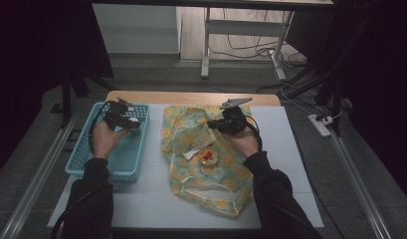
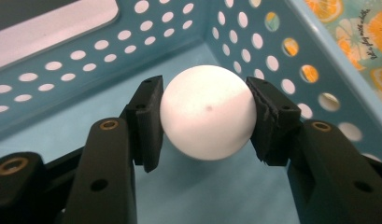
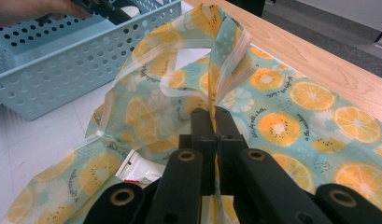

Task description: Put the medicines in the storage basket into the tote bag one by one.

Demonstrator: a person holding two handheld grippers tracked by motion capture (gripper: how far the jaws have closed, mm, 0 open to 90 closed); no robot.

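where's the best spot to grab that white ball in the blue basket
Across its widest middle, one pad on each side, coming in from above through the basket's open top. The white ball is smooth and round, so a grip off centre would squeeze it out. The left gripper has it that way now, pads pressing on opposite sides, inside the blue basket, whose walls block a low sideways approach.

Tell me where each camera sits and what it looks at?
High view: above the table, looking down; both forearms, left gripper, right gripper.
Left gripper view: on the left gripper, looking into the basket; its fingers clamp a white ball.
Right gripper view: on the right gripper, fingers pinching the bag.
Shared: basket and bag appear in all three.
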